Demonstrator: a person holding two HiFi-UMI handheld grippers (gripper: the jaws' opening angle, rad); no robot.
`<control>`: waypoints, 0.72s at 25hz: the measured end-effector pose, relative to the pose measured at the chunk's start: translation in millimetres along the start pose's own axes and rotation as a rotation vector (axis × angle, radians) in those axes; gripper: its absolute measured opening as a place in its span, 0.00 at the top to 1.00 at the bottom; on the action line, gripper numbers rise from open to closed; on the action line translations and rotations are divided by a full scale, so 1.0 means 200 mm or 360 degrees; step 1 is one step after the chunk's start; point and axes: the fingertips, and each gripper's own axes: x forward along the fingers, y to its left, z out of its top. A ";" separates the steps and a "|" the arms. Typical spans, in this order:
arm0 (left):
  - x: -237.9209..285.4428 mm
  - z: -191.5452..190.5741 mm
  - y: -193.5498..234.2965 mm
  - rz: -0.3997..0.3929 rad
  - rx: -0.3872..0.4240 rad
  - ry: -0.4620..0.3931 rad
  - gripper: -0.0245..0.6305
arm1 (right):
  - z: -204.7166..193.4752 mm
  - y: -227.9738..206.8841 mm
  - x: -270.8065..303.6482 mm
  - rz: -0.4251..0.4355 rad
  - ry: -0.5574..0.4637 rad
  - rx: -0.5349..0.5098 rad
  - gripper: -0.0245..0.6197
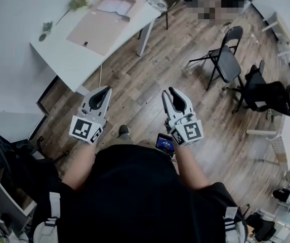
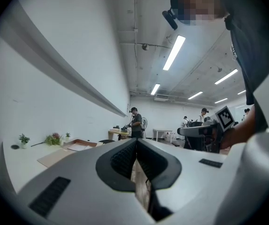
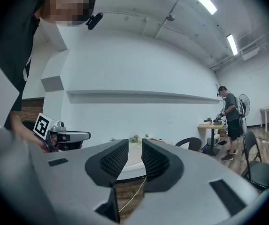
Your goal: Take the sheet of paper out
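Left tool point(image 1: 104, 91): jaws closed tip to tip, nothing between them. Right tool point(image 1: 167, 91): jaws narrowly apart, empty. Both are held level above the wood floor point(image 1: 134, 80), well apart from the white bench point(image 1: 64, 54). The sheet of paper point(image 1: 115, 5) lies in an open brown folder point(image 1: 95, 30) on that bench.

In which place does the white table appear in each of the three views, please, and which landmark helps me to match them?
Head view: the white table is at the upper left, set at an angle.
Left gripper view: it is at the lower left, along the wall.
Right gripper view: it is in the centre, a little below the middle.
Shared landmark: the pink-flowered plant on the table's wall side.
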 end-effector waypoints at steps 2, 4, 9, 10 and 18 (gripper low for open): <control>0.06 -0.01 0.06 0.0014 -0.0009 0.0007 0.96 | 0.02 -0.06 0.07 -0.0001 0.0004 -0.0005 0.81; 0.14 -0.03 0.10 0.0019 -0.0025 0.0022 0.96 | 0.03 -0.13 0.12 -0.0005 0.0007 -0.0007 0.81; 0.39 -0.11 0.24 0.0014 -0.0049 0.0060 0.96 | -0.04 -0.32 0.32 -0.0001 0.0029 0.0030 0.81; 0.44 -0.12 0.27 0.0022 -0.0043 0.0063 0.96 | -0.06 -0.36 0.36 0.0010 0.0030 0.0043 0.81; 0.92 -0.08 0.60 0.0187 -0.0033 0.0087 0.96 | -0.03 -0.79 0.89 0.0183 0.0000 0.0065 0.81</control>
